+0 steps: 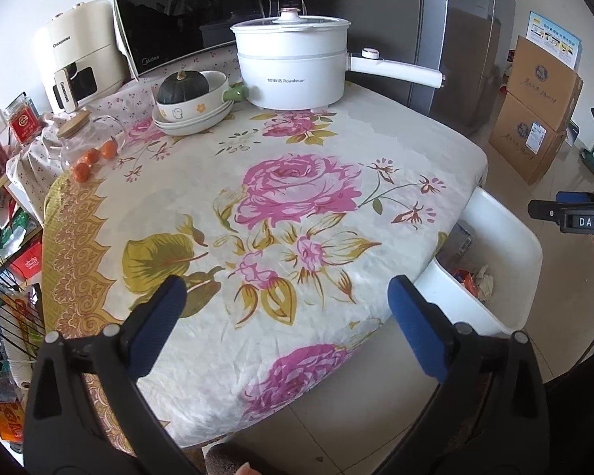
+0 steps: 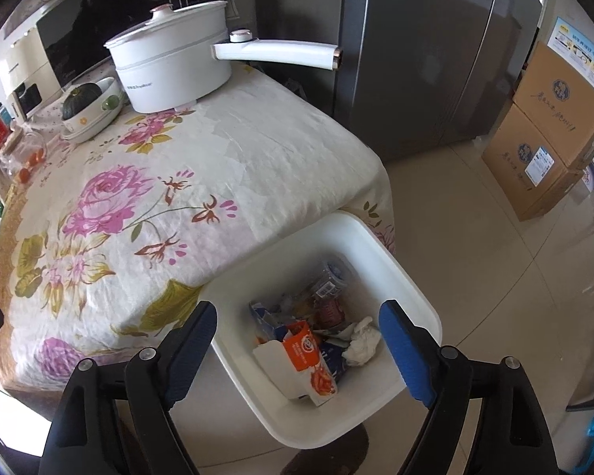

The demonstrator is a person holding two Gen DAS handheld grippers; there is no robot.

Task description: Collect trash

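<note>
The right tool (image 2: 297, 340) hangs directly above the white bin (image 2: 423, 312), jaws spread wide and empty, the trash (image 2: 309, 352) lying inside straight below. The left tool (image 1: 287, 316), also spread wide and empty, hangs over the flowered tabletop (image 1: 225, 182), bin to its right; the tabletop shows no trash, and the right hand is nearer the bin

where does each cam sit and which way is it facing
Left wrist: on the left tool, angled down across the floral tablecloth toward the white electric pot; its open blue fingers and the right tool at the frame's right edge show.
Right wrist: on the right tool, aimed down into the white trash bin; its open fingers show.
Shared: tablecloth, pot, bin.
</note>
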